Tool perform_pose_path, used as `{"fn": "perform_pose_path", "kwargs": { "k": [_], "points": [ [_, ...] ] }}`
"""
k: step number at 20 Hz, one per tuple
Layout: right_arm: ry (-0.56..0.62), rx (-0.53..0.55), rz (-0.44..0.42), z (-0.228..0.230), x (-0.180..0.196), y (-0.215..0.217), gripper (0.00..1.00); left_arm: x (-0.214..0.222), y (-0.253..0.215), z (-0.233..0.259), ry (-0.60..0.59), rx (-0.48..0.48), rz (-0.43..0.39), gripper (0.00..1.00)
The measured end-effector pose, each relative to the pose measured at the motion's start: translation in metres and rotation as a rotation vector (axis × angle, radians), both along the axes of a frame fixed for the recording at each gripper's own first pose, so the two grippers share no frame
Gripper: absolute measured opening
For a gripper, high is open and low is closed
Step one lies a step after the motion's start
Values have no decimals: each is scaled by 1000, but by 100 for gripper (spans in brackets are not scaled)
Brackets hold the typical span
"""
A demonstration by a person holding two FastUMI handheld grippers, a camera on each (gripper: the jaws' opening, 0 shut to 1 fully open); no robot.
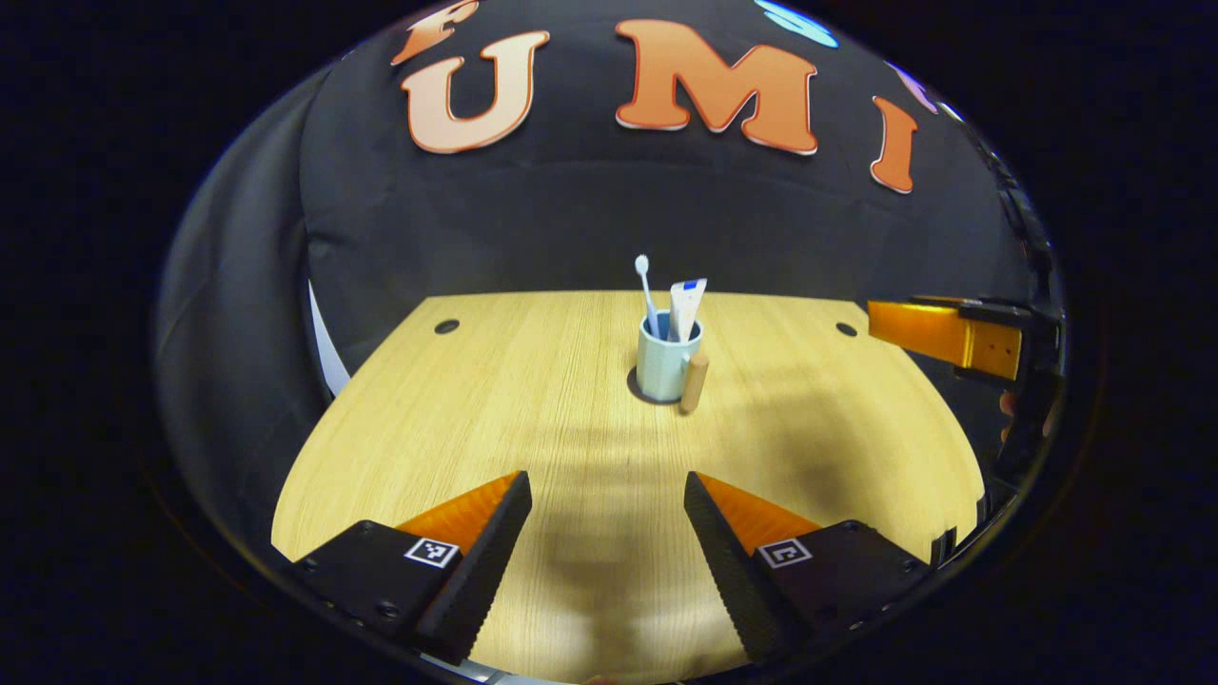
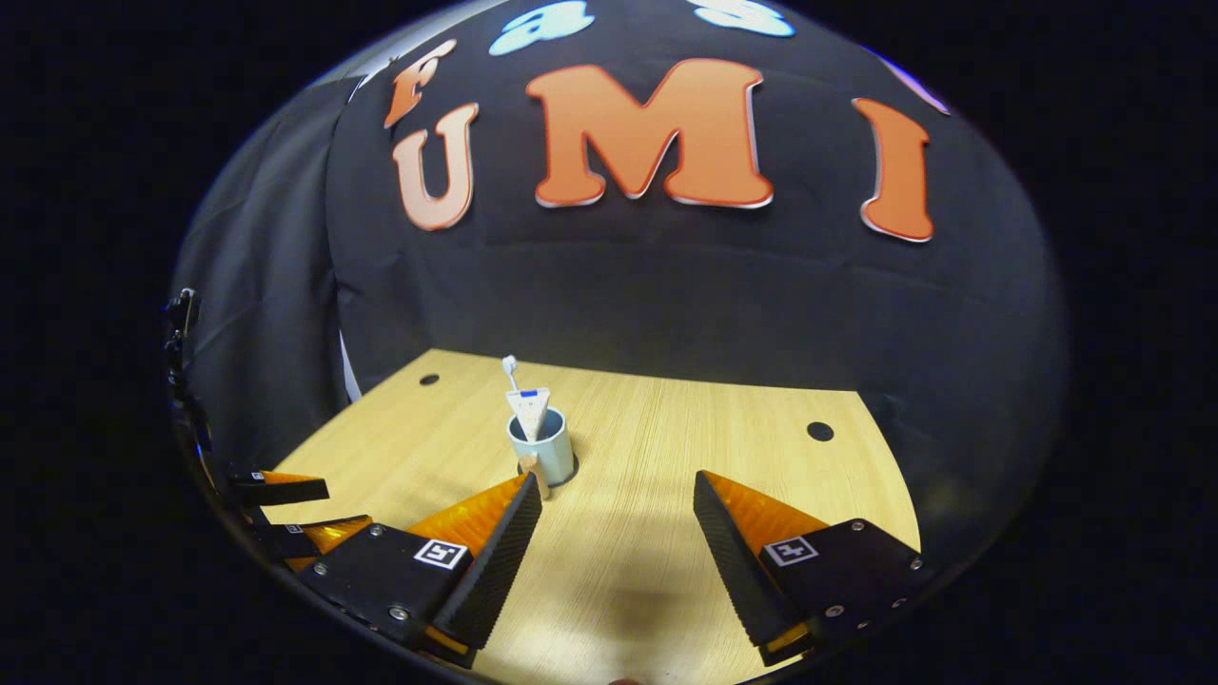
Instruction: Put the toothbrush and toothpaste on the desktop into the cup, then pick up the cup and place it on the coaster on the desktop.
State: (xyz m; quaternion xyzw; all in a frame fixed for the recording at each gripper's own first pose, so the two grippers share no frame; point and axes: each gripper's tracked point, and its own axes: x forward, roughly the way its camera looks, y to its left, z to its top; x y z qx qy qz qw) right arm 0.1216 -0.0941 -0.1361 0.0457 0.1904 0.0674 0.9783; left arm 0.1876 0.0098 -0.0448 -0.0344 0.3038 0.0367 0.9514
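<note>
- While both grippers hang back over the near part of the desktop, the cup stands upright near the middle of it, on a dark round coaster whose edge shows beside the cup's base.
- From the left gripper view the cup's wooden handle sticks out to the right and runs roughly vertical; in the right gripper view it faces the camera.
- Inside the cup, the toothbrush stands on end, long axis near vertical, white head up and leaning slightly left.
- Just beside it, the toothpaste tube also stands upright, its flat wide end on top.
- Left gripper: fingers spread wide apart, holding nothing, aimed toward the cup.
- Right gripper: likewise spread wide and empty, the cup ahead to its left.
</note>
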Motion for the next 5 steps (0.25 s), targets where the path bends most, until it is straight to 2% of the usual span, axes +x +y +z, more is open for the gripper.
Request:
{"fn": "perform_pose_path", "kwargs": {
  "k": [5],
  "points": [
    [-73,-28,-12,27,-57,-32,97,-4,-2,74,-265,79,57,96]
  ]
}}
